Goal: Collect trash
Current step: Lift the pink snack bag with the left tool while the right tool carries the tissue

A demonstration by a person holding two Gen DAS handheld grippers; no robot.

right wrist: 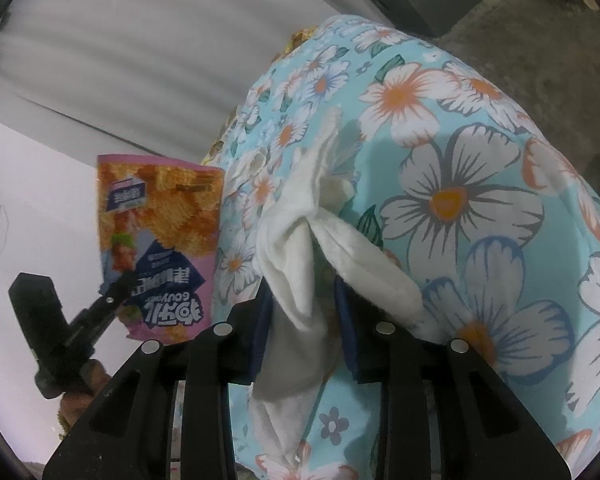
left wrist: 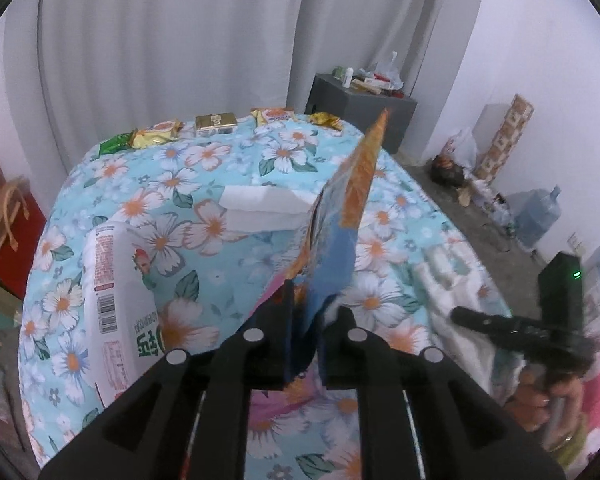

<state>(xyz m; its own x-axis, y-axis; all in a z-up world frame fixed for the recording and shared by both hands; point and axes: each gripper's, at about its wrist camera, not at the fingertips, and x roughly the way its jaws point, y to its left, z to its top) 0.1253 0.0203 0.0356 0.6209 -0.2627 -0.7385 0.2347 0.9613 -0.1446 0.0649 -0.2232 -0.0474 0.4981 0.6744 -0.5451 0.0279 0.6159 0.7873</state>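
Note:
An orange, blue and pink snack bag [left wrist: 340,208] stands edge-on between the fingers of my left gripper [left wrist: 312,300], which is shut on its lower part. The right wrist view shows that bag [right wrist: 160,240] held in the air off the left side of the table, pinched near its lower left edge by the left gripper [right wrist: 120,280]. My right gripper [right wrist: 304,292] is shut on a crumpled white cloth [right wrist: 300,248] lying on the floral cover [right wrist: 460,160]. In the left wrist view the right gripper [left wrist: 460,314] sits at the right edge, on the white cloth [left wrist: 444,280].
On the floral cover [left wrist: 204,160] lie a white packet with green print [left wrist: 116,292], a folded white tissue [left wrist: 264,208] and several wrappers [left wrist: 156,136] along the far edge beside a gold box [left wrist: 216,124]. A grey cabinet [left wrist: 360,108] stands behind. Water jugs [left wrist: 540,212] and clutter line the right wall.

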